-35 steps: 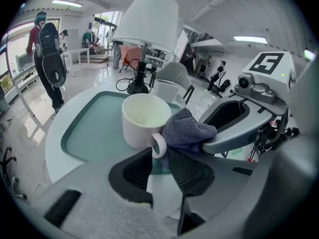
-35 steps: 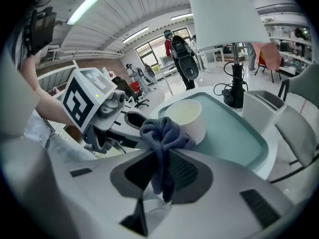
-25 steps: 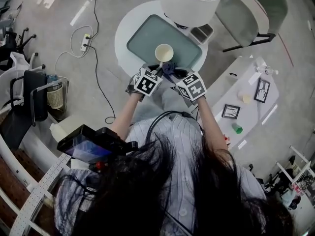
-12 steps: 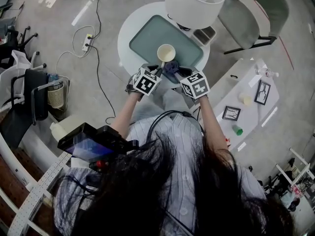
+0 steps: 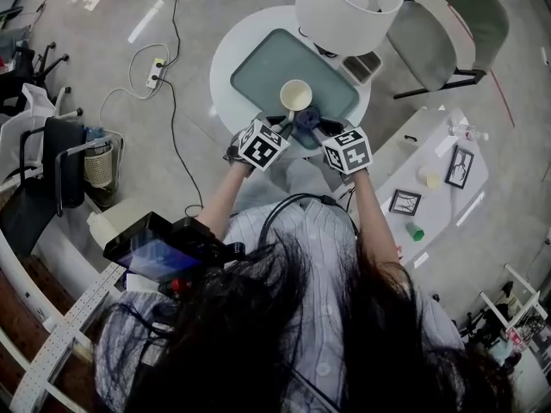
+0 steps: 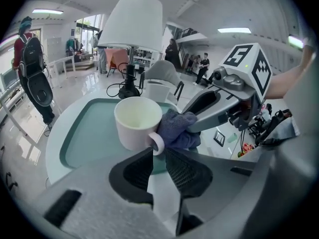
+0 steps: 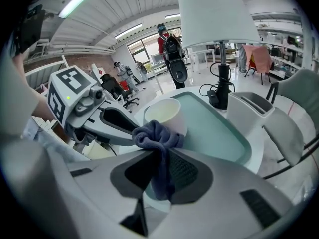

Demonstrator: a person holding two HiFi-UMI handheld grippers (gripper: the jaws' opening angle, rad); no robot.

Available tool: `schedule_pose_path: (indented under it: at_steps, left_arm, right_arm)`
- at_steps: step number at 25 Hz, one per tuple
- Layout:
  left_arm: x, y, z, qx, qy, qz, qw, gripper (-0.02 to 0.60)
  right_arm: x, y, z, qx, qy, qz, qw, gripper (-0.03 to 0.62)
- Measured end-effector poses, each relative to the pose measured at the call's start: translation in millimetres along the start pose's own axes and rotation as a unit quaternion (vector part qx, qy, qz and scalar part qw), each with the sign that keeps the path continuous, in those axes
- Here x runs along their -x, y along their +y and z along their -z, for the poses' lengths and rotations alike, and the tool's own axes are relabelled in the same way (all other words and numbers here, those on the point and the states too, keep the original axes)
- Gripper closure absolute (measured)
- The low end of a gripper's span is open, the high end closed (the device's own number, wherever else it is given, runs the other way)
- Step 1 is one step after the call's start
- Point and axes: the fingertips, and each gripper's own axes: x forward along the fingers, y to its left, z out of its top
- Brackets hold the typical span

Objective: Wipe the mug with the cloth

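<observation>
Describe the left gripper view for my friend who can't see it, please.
The left gripper pinches the handle of a cream mug over a teal tray, while the right gripper presses a dark blue cloth against the mug's side. A white lamp stands behind.

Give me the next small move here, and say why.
Probably rub the cloth around the side of the mug. The right gripper is shut on the cloth, which touches the mug by its handle; the left gripper clamps that handle, steadying it.
</observation>
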Motion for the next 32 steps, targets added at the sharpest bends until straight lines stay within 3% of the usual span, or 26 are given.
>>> schedule_pose_path:
  at_steps: [2,5,8,13,19,26,32]
  left_arm:
    - [0,-8,-3,-0.012,0.001,0.010,0.9999,0.505]
    - [-2,-7,-7,-0.021,0.004,-0.009,0.9997,0.505]
    - [-5,-2,-13,-0.005,0.001,-0.022,0.9997,0.505]
    - [-3,1,-14,0.010,-0.001,-0.013,0.9999,0.505]
    - [5,11,-5,-0.016,0.016,-0.012,0.9997,0.506]
    - [15,24,1,-0.055,0.044,0.042,0.9966,0.506]
    - [21,30,2,-0.127,0.080,0.092,0.9844,0.506]
  right_arm:
    - [0,-2,0,-0.001,0.000,0.001,1.000,0.502]
    - [1,-3,1,-0.003,-0.001,0.002,1.000,0.502]
    - [1,-2,0,-0.005,-0.001,0.003,1.000,0.502]
    - [2,-4,-1,-0.009,-0.004,0.006,1.000,0.502]
    - [3,-9,-4,-0.011,-0.007,0.010,1.000,0.502]
    - [2,-11,-8,-0.013,-0.007,0.013,1.000,0.502]
    - [2,-10,-13,-0.019,-0.009,0.017,1.000,0.502]
